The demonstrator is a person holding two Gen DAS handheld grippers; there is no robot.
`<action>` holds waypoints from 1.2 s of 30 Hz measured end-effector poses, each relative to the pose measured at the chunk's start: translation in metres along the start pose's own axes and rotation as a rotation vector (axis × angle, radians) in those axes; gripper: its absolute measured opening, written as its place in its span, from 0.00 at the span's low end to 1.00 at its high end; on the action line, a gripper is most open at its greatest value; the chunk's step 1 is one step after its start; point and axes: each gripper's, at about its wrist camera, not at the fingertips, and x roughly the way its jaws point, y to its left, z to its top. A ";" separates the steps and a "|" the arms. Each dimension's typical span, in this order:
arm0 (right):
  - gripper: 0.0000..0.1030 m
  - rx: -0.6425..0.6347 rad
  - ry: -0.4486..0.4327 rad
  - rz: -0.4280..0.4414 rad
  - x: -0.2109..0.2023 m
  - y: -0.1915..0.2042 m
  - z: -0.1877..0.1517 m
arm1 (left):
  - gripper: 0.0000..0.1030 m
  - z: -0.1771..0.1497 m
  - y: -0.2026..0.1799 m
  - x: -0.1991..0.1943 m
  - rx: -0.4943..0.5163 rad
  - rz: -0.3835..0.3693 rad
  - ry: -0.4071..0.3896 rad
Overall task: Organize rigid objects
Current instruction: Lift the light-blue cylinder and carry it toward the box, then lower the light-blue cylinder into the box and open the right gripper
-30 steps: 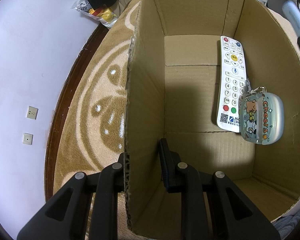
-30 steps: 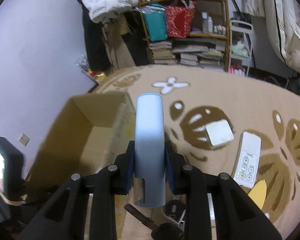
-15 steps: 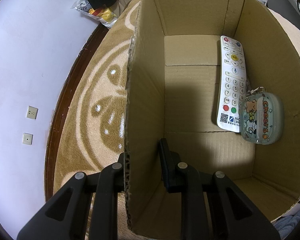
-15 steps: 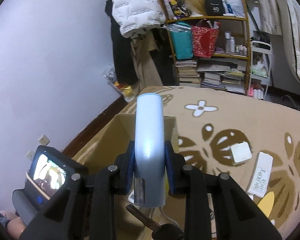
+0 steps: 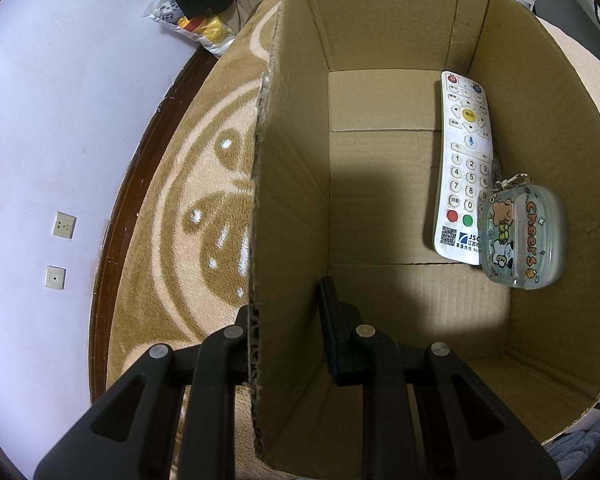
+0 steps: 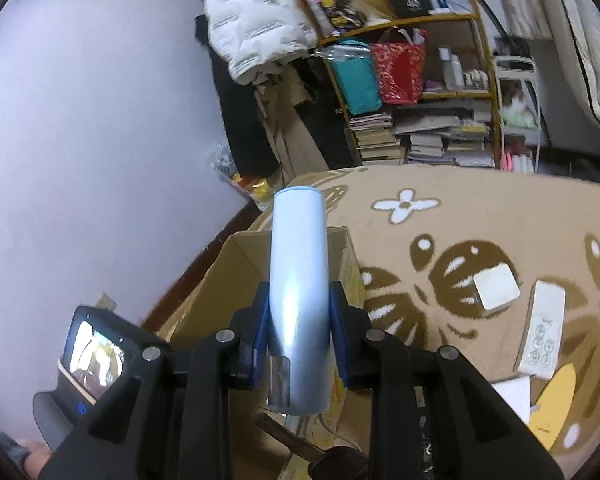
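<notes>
My left gripper [image 5: 286, 320] straddles the left wall of an open cardboard box [image 5: 296, 208], one finger outside and one inside; whether the jaws press on the wall does not show. Inside the box lie a white TV remote [image 5: 462, 168] and a clear case printed "Cheers" [image 5: 522, 236] on a keyring, both along the right wall. My right gripper [image 6: 298, 332] is shut on a pale blue cylinder [image 6: 298, 292] and holds it above the near end of the same box [image 6: 236, 276]. A dark key [image 6: 300, 446] hangs below the cylinder.
On the brown patterned carpet [image 6: 480, 220], right of the box, lie a white square block [image 6: 496, 290], a small white remote [image 6: 542, 334] and a yellow object [image 6: 556, 404]. A cluttered shelf [image 6: 420, 92] stands at the back. The white wall [image 5: 40, 128] runs along the left.
My right gripper has lifted and swung left with the blue cylinder, so the box now lies under it. The left gripper and the box have not moved.
</notes>
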 end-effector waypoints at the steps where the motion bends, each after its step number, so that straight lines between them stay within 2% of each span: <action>1: 0.28 -0.003 -0.006 -0.004 0.000 -0.002 0.000 | 0.20 0.000 0.000 0.000 -0.001 -0.001 0.000; 7: 0.28 0.014 -0.078 0.041 -0.009 -0.006 0.003 | 0.20 0.001 -0.001 0.001 0.001 -0.001 0.003; 10: 0.28 -0.038 -0.060 0.005 -0.008 0.002 0.006 | 0.20 0.002 -0.001 0.001 0.001 0.000 0.005; 14: 0.27 -0.008 -0.025 0.038 -0.004 0.004 0.003 | 0.20 0.002 -0.001 0.001 0.000 -0.001 0.005; 22: 0.27 -0.094 0.040 0.015 0.012 0.033 -0.014 | 0.20 0.003 0.001 0.001 -0.005 -0.006 0.006; 31: 0.27 -0.119 0.184 -0.028 0.043 0.035 -0.040 | 0.21 0.004 0.002 0.002 -0.008 -0.011 0.007; 36: 0.27 -0.107 0.136 -0.028 0.034 0.031 -0.034 | 0.21 0.003 0.005 0.004 -0.019 -0.023 0.021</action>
